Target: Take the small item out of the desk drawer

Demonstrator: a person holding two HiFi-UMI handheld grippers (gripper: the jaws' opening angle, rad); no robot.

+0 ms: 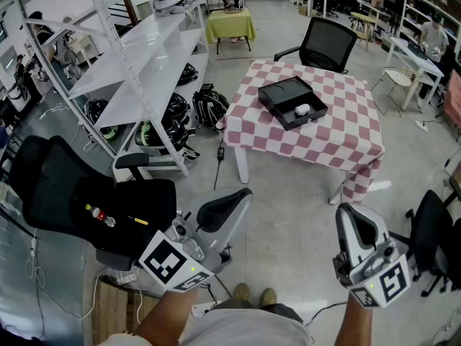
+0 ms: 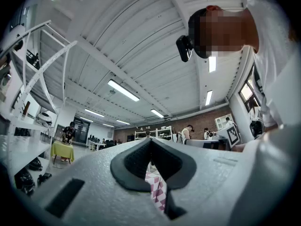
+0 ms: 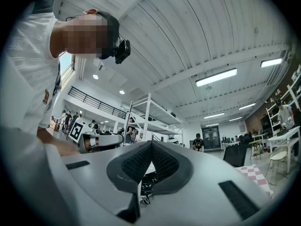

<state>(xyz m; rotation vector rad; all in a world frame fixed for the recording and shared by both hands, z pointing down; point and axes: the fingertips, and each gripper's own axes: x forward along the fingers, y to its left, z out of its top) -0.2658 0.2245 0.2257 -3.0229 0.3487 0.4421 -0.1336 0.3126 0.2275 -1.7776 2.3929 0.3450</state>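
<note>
A black desk drawer [image 1: 292,101] lies open on the pink-and-white checked table [image 1: 338,139], far ahead of me. A small white item [image 1: 302,109] rests inside it. Both grippers hang close to my body, well short of the table. My left gripper [image 1: 232,202] points toward the table with its jaws together and nothing between them; the left gripper view shows the same gripper [image 2: 151,142] tilted up at the ceiling. My right gripper [image 1: 353,218] is also shut and empty, and in the right gripper view that gripper [image 3: 150,145] faces the ceiling and shelving.
A black office chair [image 1: 72,193] stands close at my left. White shelving [image 1: 137,56] with helmets and bags [image 1: 173,121] beneath it runs along the left. Another black chair [image 1: 328,43] sits behind the table, and one more chair [image 1: 432,229] is at the right. A cable [image 1: 218,166] lies on the floor.
</note>
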